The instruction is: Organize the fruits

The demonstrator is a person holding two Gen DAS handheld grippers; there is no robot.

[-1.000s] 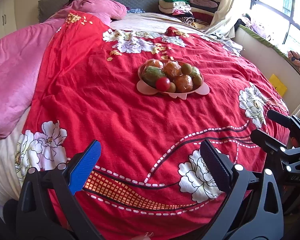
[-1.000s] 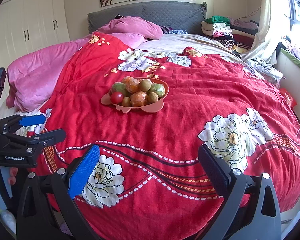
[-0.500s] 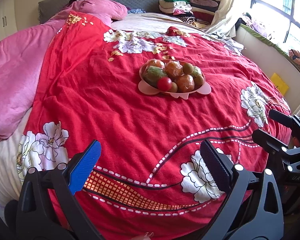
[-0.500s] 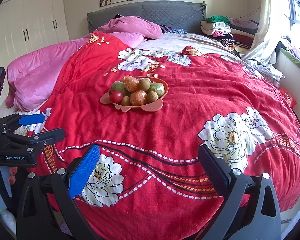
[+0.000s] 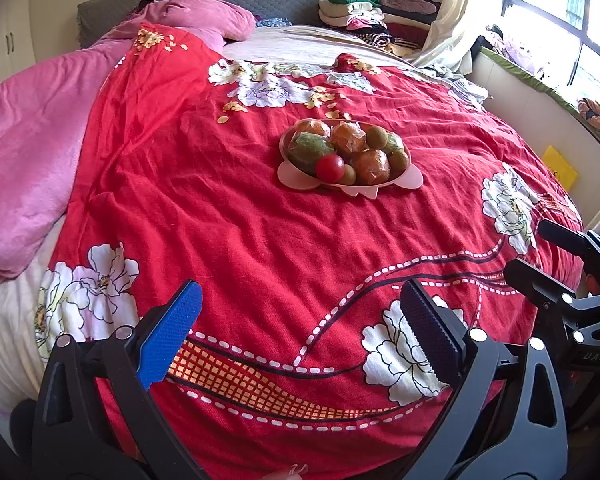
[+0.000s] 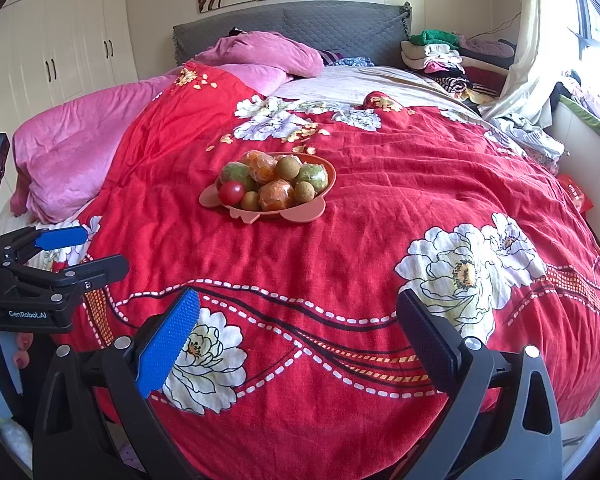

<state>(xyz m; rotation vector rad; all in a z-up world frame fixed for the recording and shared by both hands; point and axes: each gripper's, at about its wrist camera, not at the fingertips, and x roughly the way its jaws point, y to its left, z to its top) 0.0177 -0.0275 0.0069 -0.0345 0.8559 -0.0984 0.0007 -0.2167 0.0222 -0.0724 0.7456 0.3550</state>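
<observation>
My left hand-held gripper (image 5: 298,320) and right hand-held gripper (image 6: 298,326) both gape, grasping nothing. The fruit bowl (image 6: 274,210) lies well ahead on the bed (image 6: 360,248).

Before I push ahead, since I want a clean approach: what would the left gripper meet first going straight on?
Probably the red flowered bedspread; the left gripper is open above it, and the pink fruit bowl lies farther on. Depth is uncertain.

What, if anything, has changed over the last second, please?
Very little. The left gripper has eased slightly forward toward the fruit plate; the right gripper has barely moved. Both remain open and empty above the red bedspread, nothing grasped or released. The fruit lies unchanged on the plate.
</observation>
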